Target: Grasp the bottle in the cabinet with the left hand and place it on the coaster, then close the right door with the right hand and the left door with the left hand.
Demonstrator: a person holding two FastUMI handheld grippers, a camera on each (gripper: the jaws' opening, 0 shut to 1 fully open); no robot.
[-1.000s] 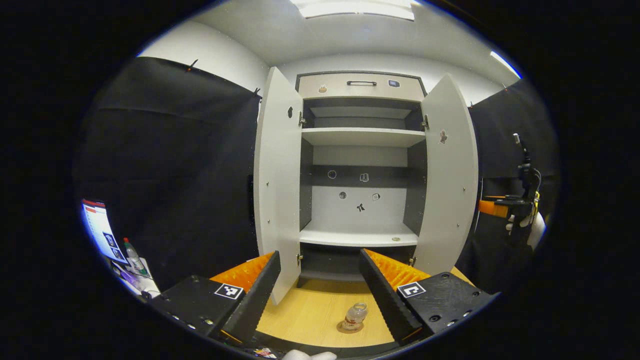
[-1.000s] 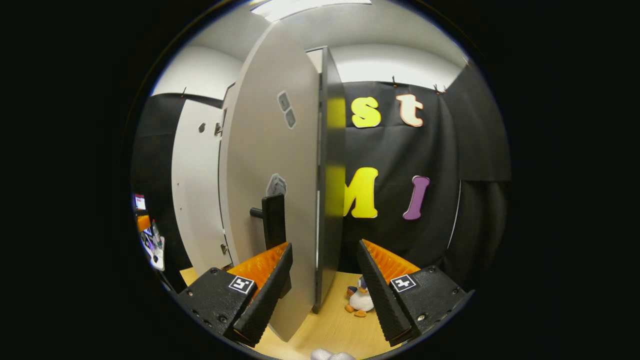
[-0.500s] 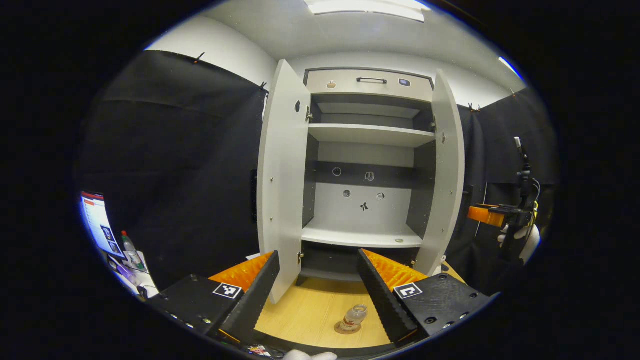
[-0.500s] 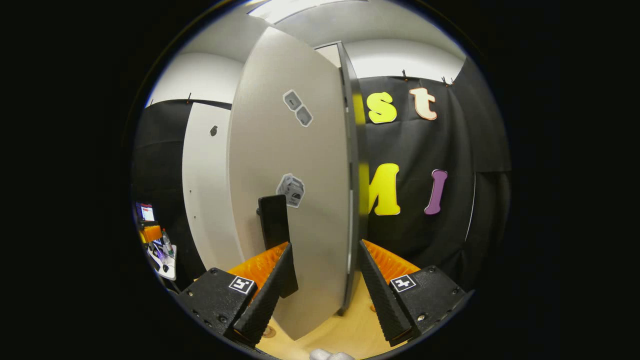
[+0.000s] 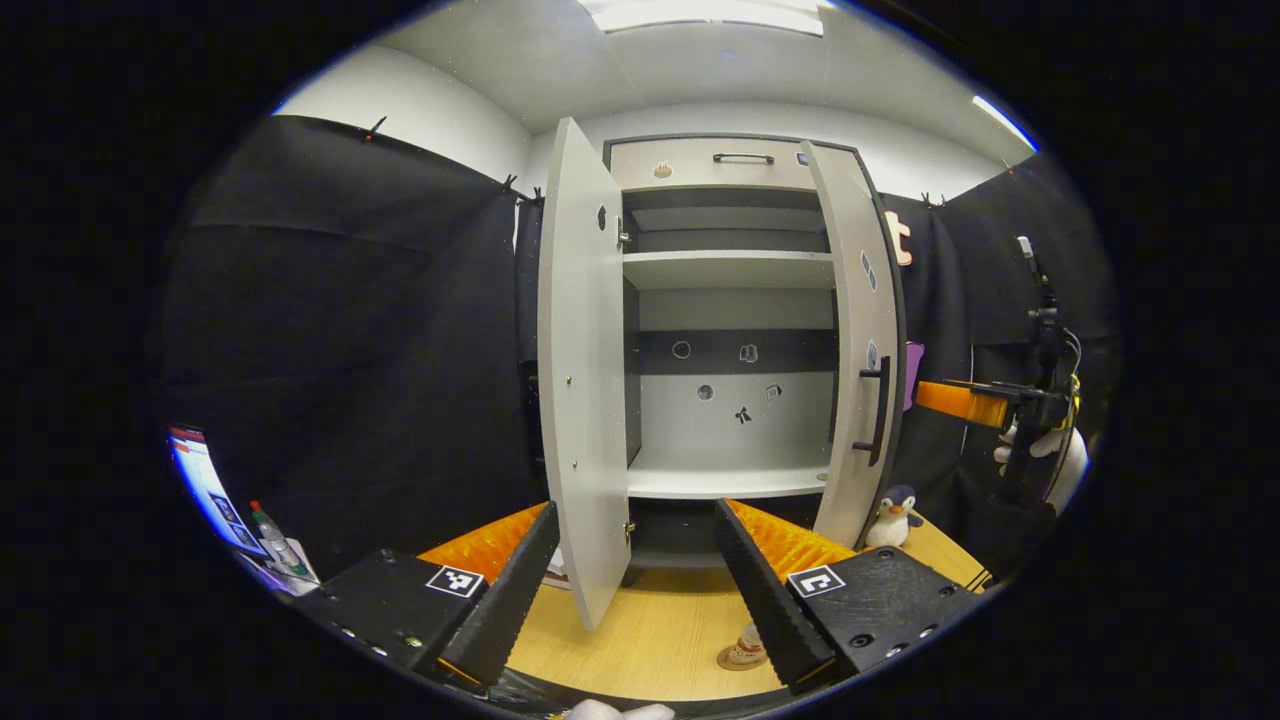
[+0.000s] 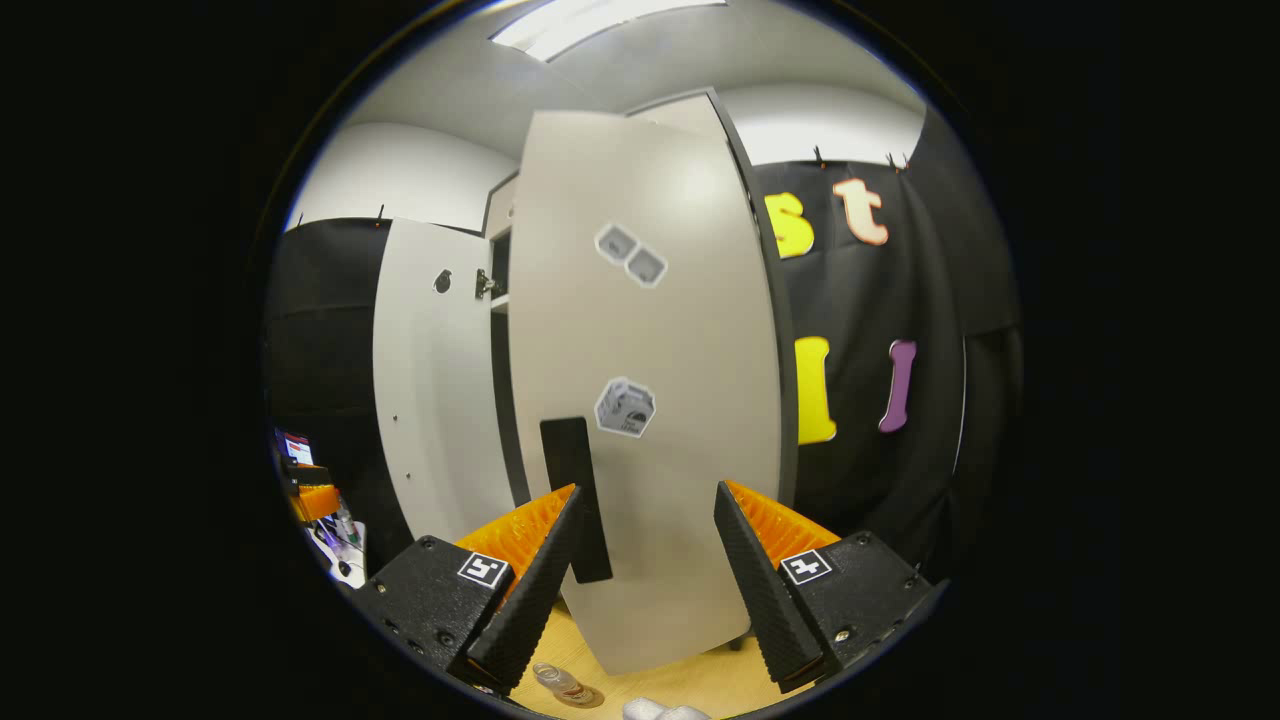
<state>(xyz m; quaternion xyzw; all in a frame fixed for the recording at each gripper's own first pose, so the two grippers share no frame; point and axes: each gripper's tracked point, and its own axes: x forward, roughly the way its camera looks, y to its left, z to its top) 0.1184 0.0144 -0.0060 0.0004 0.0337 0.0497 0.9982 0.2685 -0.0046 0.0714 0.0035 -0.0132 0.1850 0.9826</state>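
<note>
The white cabinet stands ahead, its left door (image 5: 580, 400) wide open. Its right door (image 5: 860, 340) is swung about halfway in, black handle (image 5: 878, 410) facing out. Low on the wooden table, the clear bottle (image 5: 745, 648) stands on the round coaster (image 5: 735, 661), partly hidden by my left gripper's finger. My left gripper (image 5: 635, 590) is open and holds nothing. My right gripper (image 6: 645, 590) is open, close against the right door's outer face (image 6: 650, 400), beside the handle (image 6: 578, 500). The right gripper (image 5: 960, 400) also appears far right, in a gloved hand (image 5: 1050, 450).
A toy penguin (image 5: 890, 515) sits on the table by the right door's foot. The cabinet shelves (image 5: 725, 270) are bare. A lit screen (image 5: 205, 480) and a green-capped bottle (image 5: 270, 530) lie off to the far left. The bottle on its coaster (image 6: 562, 683) also appears below the right door.
The right door has swung from wide open to about halfway shut, with my right gripper following its outer face. The left gripper has shifted slightly; the left door and bottle have stayed put.
</note>
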